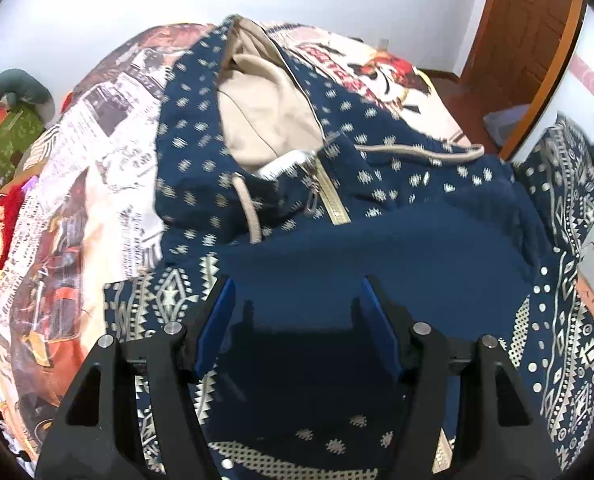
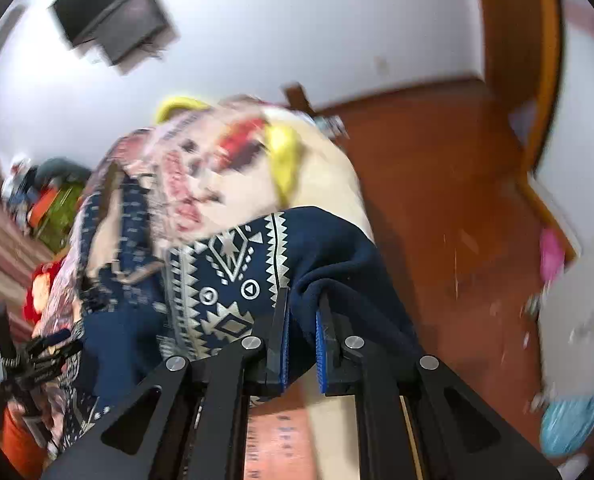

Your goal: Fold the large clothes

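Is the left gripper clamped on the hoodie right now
No, the left gripper stands wide open above the navy patterned hoodie, with its blue fingers far apart and no cloth pinched between them.

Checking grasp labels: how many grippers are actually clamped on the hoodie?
1. The right gripper is shut on a dark fleece fold of the navy patterned zip hoodie. The left gripper is open above it, holding nothing.

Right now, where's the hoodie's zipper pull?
Left wrist view, centre: the zipper pull hangs at the top of the gold zipper tape, just below the beige hood lining, with the beige drawstring to its left.
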Motion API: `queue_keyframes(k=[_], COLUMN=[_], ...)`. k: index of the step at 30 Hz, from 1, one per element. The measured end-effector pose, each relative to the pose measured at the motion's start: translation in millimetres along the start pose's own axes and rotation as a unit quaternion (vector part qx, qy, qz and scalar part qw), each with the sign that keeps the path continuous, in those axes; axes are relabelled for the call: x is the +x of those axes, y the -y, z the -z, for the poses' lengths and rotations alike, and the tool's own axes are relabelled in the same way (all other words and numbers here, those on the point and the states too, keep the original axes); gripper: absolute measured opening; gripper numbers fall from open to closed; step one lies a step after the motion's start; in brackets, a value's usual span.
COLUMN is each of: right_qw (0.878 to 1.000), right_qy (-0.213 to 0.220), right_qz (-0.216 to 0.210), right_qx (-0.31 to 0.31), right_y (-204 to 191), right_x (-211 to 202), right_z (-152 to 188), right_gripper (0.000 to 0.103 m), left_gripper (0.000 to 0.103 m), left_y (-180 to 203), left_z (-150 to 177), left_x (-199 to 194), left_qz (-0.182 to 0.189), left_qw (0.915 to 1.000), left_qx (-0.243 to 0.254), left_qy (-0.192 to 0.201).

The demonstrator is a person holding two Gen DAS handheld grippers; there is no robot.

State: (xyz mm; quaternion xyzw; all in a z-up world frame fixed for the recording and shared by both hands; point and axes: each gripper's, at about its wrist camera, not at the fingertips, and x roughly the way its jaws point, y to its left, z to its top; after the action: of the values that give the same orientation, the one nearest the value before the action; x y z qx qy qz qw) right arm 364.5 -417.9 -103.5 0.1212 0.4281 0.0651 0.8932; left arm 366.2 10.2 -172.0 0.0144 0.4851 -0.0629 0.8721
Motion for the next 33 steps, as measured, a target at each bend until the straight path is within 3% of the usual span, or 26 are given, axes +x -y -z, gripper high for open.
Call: queue_keyframes(k=[4,7,12,16,24,28,33], right_qw=[0.997,0.992,0.982,0.977,0.972,0.97,0.979], right_qy=[0.034,0.035,-0.003,-0.046,-0.13,-0.154,-0.117], right_qz=[-0.04,-0.071,-0.104,-0.108,-0.083,-0.103,-0.101], right_qx=[-0.062,-0.102,-0.158,-0.175,-0.178,-0.158,-0.137], right_y=[-64,-115,-186,-216,-224,-209,-174], right_x=[-30,-33,-7,28,82,75,32], right_z=[-20,-21,3,32,86,88,74], right_gripper=[0.008,0.008,0.008,0.008,0.013,0.031,0.051], left_gripper=[0.064,0.064,0.064,0.064,0.064,0.064,0.064], left_y=[-10,-20,-37,-48,-44,-26,14], left_z=[-1,3,14,26,40,35,10], left_x=[-16,-31,-51,-60,-68,-74,-80], left_qz=[-0.001,-0.003,-0.009,-0.019,-0.042,-0.038,-0.005], left_qw=[0.9998,0.9995,0.999,0.9988,0.9984,0.998,0.9972], left_qx=[-0.009,-0.015,-0.021,-0.022,0.008,0.032,0.061], left_qy=[0.016,0.027,0.039,0.039,0.037,0.039,0.044])
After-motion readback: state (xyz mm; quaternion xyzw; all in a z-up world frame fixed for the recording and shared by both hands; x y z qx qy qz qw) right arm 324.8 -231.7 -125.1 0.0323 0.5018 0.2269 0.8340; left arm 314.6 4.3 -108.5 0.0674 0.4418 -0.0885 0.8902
